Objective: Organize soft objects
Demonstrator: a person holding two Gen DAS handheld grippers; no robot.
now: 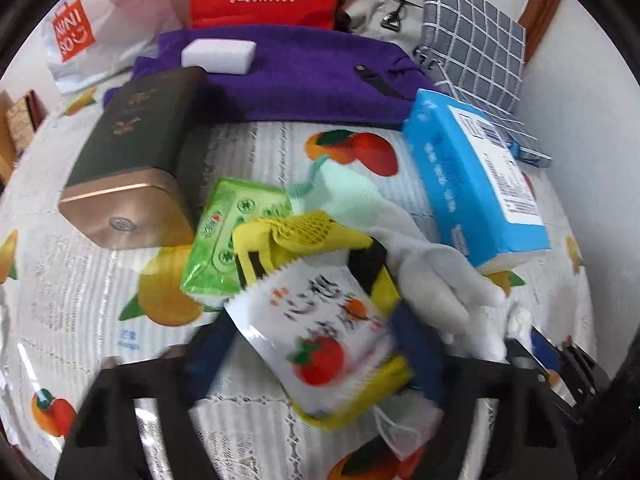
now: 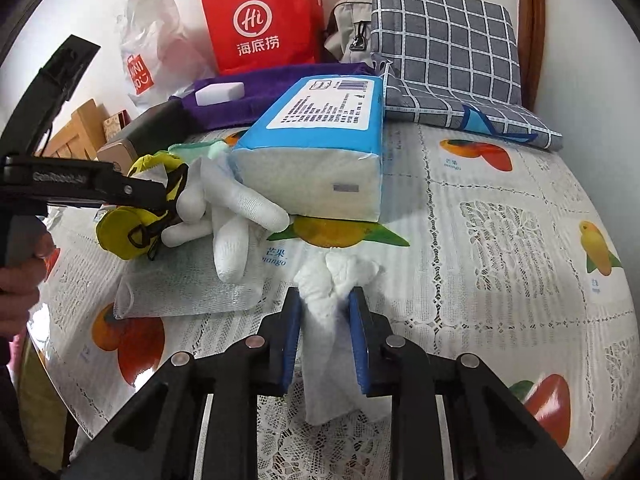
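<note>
The right gripper (image 2: 325, 304) is clamped on a crumpled white tissue (image 2: 332, 280) mid-table; the left gripper (image 1: 320, 364), jaws half apart around a white snack sachet (image 1: 316, 336), should close next.

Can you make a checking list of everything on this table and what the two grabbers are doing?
Surface: round table under a lace-and-fruit-print cover.
Job's things: white glove, yellow mesh bag, snack packet, green tissue pack, blue tissue pack, crumpled white tissue, purple towel, checked grey cloth.
Clutter: dark tin with gold lid, white sponge block, red paper bag, plastic bag, grey pouch.
Grippers: right gripper shut on the crumpled white tissue; left gripper at the yellow mesh bag, grip unclear.
Cables: nothing seen.
Surroundings: white wall, wooden chair back.
</note>
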